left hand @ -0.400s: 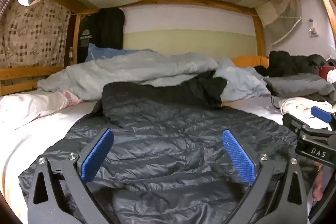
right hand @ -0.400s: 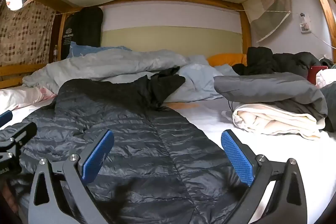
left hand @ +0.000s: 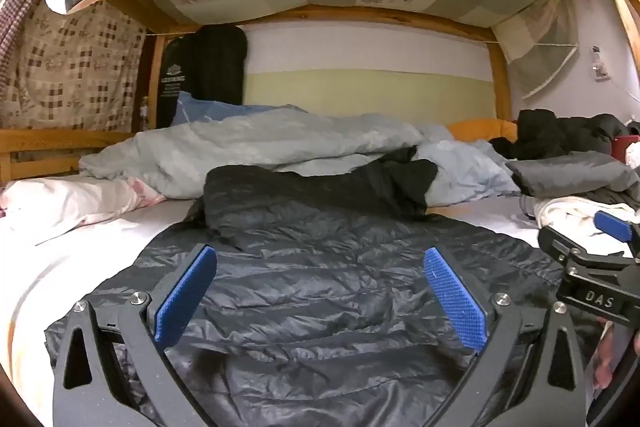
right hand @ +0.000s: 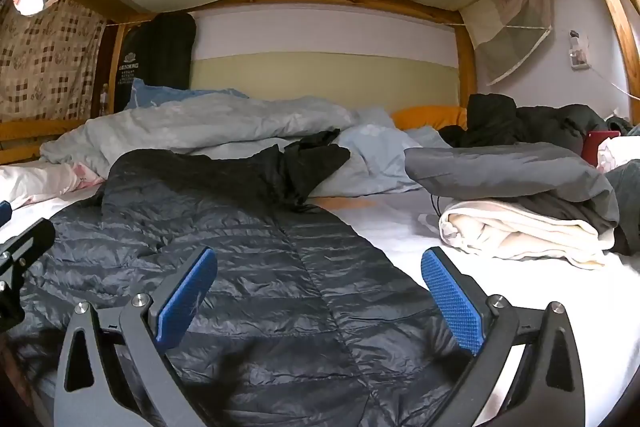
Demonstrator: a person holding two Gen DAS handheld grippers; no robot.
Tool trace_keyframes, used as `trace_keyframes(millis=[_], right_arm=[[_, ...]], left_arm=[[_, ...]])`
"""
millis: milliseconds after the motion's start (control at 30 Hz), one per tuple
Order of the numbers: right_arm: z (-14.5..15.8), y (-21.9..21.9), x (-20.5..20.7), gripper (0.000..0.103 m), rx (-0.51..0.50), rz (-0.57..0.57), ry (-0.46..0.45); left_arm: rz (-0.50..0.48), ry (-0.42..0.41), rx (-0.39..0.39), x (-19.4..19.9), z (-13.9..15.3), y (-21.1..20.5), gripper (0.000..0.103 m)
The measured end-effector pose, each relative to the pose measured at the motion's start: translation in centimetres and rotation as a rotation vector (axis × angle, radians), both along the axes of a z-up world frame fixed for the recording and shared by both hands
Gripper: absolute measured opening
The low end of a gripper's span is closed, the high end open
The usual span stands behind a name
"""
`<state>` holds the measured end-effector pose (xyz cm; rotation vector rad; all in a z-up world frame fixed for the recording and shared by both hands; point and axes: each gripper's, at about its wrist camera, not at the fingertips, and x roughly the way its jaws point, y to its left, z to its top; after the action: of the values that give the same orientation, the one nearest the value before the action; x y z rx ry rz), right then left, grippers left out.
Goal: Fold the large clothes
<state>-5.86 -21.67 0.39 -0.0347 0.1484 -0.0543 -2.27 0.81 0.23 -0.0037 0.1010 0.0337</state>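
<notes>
A dark quilted down jacket point(left hand: 340, 279) lies spread on the white bed sheet point(right hand: 400, 227), not yet folded; the left gripper point(left hand: 320, 297) and right gripper point(right hand: 320, 297) hover above it, wide open and empty, probably needing to pinch an edge next.

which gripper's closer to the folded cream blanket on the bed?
Right. The right gripper is open over the dark puffer jacket's edge, the cream blanket just ahead to its right. The left gripper, also open, sits mid-jacket, beyond the right one.
</notes>
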Motion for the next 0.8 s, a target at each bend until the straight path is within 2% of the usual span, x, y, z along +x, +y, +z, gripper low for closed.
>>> trace_keyframes(millis=[133,333,567,800], right_arm=[[-0.1,0.6,0.1,0.103,-0.008,-0.001,-0.003],[-0.3,0.6,0.1,0.103,-0.008,0.001,-0.001],[-0.1,0.4,0.1,0.103,-0.005,0.001,0.004],[0.0,0.3,-0.1,0.103,-0.004,-0.017,-0.008]], left_arm=[[0.022,0.017,-0.012,0.3,-0.1,0.3,0.103],[0.005,0.055,-0.019,1.0,-0.4,0.2,0.103],[0.023,0.033,0.011,0.6,-0.4,-0.4,0.103],[0.028,0.054,-0.043,0.9,-0.4,0.5,0.103]])
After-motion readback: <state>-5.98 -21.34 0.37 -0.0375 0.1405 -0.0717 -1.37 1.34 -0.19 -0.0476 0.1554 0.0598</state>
